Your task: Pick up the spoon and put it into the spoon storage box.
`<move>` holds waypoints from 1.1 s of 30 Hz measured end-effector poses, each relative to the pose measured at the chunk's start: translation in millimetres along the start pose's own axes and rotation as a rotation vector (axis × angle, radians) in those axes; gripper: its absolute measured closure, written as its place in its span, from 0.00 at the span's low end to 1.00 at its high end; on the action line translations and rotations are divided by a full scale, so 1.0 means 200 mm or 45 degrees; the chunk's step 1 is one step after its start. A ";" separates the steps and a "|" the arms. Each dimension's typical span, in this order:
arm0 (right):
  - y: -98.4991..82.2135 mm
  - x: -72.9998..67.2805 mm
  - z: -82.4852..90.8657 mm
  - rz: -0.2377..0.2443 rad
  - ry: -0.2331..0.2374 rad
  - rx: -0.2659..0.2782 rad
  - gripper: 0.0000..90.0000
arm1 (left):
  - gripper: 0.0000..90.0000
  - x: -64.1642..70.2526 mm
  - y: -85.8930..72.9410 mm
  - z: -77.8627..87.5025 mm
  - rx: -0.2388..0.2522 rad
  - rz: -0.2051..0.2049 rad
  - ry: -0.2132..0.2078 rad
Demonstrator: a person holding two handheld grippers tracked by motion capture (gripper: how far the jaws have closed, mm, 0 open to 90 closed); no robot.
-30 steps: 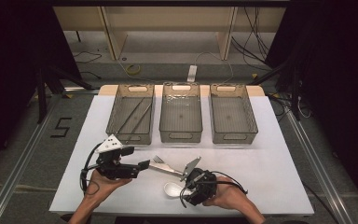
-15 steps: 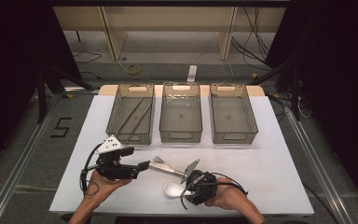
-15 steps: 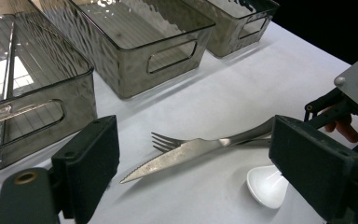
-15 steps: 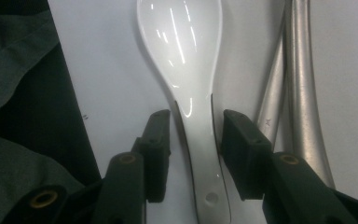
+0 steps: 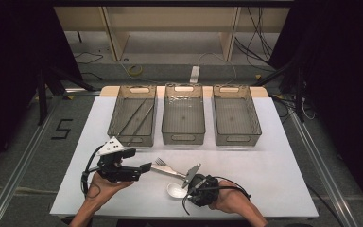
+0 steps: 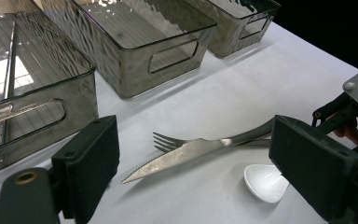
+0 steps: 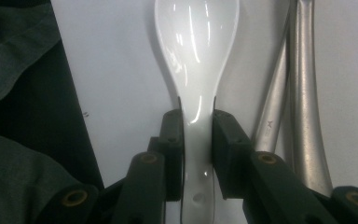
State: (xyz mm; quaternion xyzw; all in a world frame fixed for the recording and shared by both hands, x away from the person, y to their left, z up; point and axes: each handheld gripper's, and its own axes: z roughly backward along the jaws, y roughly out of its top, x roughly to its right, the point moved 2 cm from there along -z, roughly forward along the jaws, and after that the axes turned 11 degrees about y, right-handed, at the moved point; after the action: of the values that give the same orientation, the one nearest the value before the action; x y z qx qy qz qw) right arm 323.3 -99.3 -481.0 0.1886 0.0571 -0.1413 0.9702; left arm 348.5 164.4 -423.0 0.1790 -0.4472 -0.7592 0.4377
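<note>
Right gripper (image 7: 198, 126) low at the near edge of the white surface (image 5: 283, 156), jaws just closing and now pressed on both sides of the spoon's (image 7: 196, 51) handle; white bowl lying flat on the surface, pointing away from the jaws. Knife (image 6: 177, 156) and fork (image 6: 168, 139) crossed just beside the spoon. Left gripper (image 5: 144, 168) near the fork tines, jaws wide apart, holding nothing. Three bins (image 5: 183, 138) in a row farther back.
</note>
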 end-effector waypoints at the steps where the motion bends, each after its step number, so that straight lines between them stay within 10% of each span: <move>1: 0.00 0.00 0.00 0.004 -0.005 0.001 0.84 | 0.17 0.00 0.00 0.00 0.001 -0.001 0.001; 14: -0.01 0.05 0.12 -0.065 0.002 0.119 0.85 | 0.17 -0.01 0.00 0.01 0.039 0.013 0.008; 33: 0.14 0.30 0.39 -0.192 -0.115 0.357 0.85 | 0.17 -0.02 0.01 0.02 0.082 0.041 0.016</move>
State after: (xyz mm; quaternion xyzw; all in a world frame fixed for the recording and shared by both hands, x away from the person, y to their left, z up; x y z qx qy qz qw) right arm 393.4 -119.2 -409.3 0.3108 0.0071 -0.2285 0.9226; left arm 349.1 169.7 -420.1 0.1905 -0.4714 -0.7363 0.4466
